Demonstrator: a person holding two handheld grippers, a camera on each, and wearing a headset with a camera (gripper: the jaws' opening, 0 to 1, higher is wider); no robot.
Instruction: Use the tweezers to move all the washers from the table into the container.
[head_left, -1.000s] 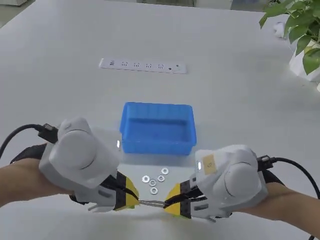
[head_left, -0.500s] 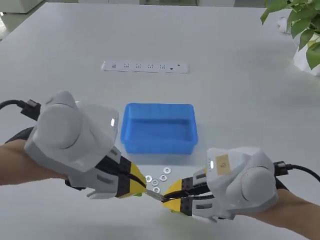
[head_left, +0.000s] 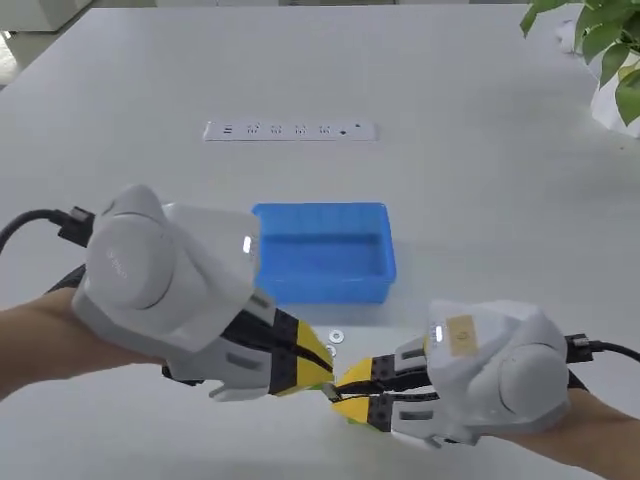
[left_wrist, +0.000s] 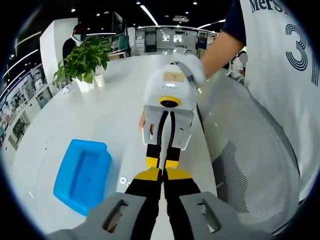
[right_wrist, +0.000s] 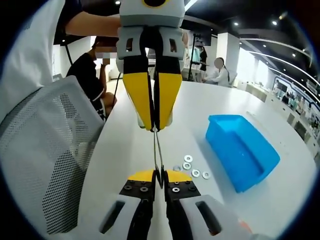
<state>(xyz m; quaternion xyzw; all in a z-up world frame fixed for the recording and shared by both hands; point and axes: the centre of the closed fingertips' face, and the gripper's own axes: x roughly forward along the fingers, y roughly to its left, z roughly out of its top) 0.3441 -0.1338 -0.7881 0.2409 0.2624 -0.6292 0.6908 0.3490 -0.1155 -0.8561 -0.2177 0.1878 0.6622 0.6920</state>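
**A:** Where are the tweezers (right_wrist: 157, 147) at this moment?

**B:** They are slung between the two grippers, low over the near edge of the counter (head_left: 480, 150). The right gripper (right_wrist: 159, 176) has its jaws pressed together on one end of them. The left gripper (left_wrist: 162, 173) has its jaws closed on the other end. The two yellow-tipped pairs point at each other almost nose to nose, with the thin metal legs bridging the short gap between them.

**A:** And the washers (right_wrist: 186, 165)?

**B:** They are on the counter, in a loose cluster of five, as the right gripper view shows them. The cluster sits between the tweezers and the container (head_left: 325, 290), just in front of its near wall. None of them touches the tweezers. In the head view the left gripper's body covers most of them, and two peek out beside its jaws.

**A:** How does the container sit?

**B:** It is blue and rectangular, set flat with its open side up, around the middle of the counter. Its long near wall faces the person.

**A:** Anything else on the counter?

**B:** A white power strip (head_left: 290, 130) lies beyond the container, toward the far edge and parallel to it. A leafy plant (head_left: 605, 50) is at the far right corner. A mesh-backed chair (right_wrist: 45, 150) stands off the near edge.
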